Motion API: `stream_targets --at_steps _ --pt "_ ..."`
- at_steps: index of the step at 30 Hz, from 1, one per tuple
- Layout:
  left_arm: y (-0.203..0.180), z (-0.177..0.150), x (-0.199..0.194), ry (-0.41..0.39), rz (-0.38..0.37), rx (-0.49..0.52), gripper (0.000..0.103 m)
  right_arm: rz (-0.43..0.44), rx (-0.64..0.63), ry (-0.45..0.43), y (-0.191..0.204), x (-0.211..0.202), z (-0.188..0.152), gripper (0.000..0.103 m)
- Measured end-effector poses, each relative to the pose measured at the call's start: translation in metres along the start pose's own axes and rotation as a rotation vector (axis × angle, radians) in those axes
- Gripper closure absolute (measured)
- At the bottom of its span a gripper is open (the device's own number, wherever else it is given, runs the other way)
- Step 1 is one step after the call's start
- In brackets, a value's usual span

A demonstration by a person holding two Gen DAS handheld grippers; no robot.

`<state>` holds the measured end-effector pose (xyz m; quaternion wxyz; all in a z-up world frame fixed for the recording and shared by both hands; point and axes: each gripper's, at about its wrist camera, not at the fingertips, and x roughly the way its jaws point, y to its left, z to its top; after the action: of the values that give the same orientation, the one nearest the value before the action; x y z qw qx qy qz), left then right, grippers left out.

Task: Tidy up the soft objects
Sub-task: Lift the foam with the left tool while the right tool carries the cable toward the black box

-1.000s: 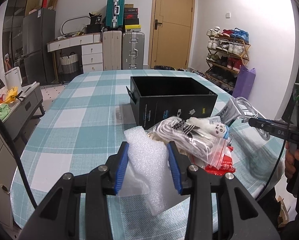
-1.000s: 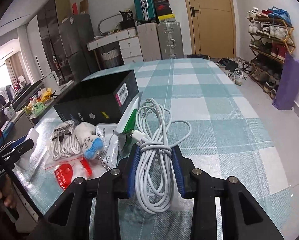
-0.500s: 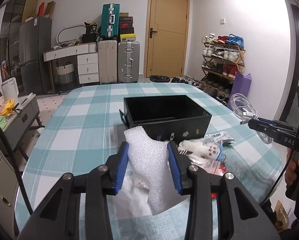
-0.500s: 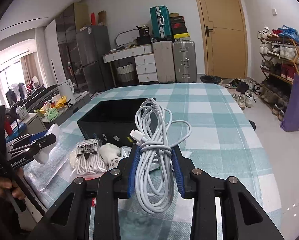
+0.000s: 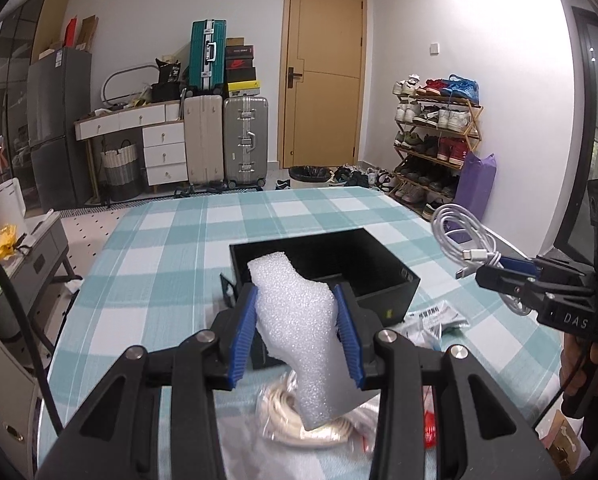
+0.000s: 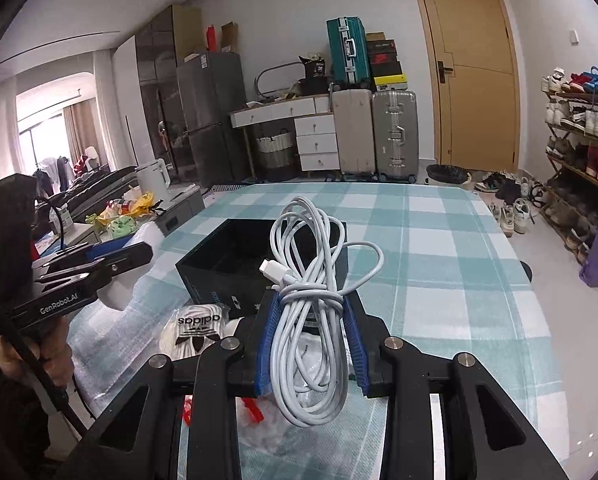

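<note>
My left gripper (image 5: pixel 297 332) is shut on a white foam sheet (image 5: pixel 299 320) and holds it raised just in front of the open black box (image 5: pixel 383 280). My right gripper (image 6: pixel 309 340) is shut on a coiled white cable (image 6: pixel 311 296), held above the table before the same box (image 6: pixel 219 276). The right gripper with its cable (image 5: pixel 463 236) shows at the right of the left wrist view. The left gripper (image 6: pixel 99 264) shows at the left of the right wrist view. Below lie bagged white laces (image 6: pixel 197 326) and a rope bundle (image 5: pixel 299 420).
The box stands on a teal checked tablecloth (image 6: pixel 439 248). A printed plastic packet (image 5: pixel 431 318) and a red-marked bag (image 5: pixel 429 428) lie near the box. Suitcases (image 5: pixel 245 140), drawers and a shoe rack (image 5: pixel 435 140) stand beyond the table.
Both grippers have risen with their loads. The left gripper has carried the foam up from the pile and toward the box. The right gripper has lifted the cable off the table.
</note>
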<state>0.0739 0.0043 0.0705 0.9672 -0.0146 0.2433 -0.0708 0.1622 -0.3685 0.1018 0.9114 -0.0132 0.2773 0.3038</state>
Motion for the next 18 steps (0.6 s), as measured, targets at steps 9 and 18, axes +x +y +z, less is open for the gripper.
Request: stream_targets --at_steps 9,18 --pt "-0.005 0.015 0.028 0.016 -0.020 0.008 0.065 0.029 -0.030 0.016 0.002 0.026 0.024 0.071" --pt "0.002 0.024 0.056 0.042 -0.017 -0.013 0.065 0.063 -0.064 0.046 0.002 0.059 0.045 0.071"
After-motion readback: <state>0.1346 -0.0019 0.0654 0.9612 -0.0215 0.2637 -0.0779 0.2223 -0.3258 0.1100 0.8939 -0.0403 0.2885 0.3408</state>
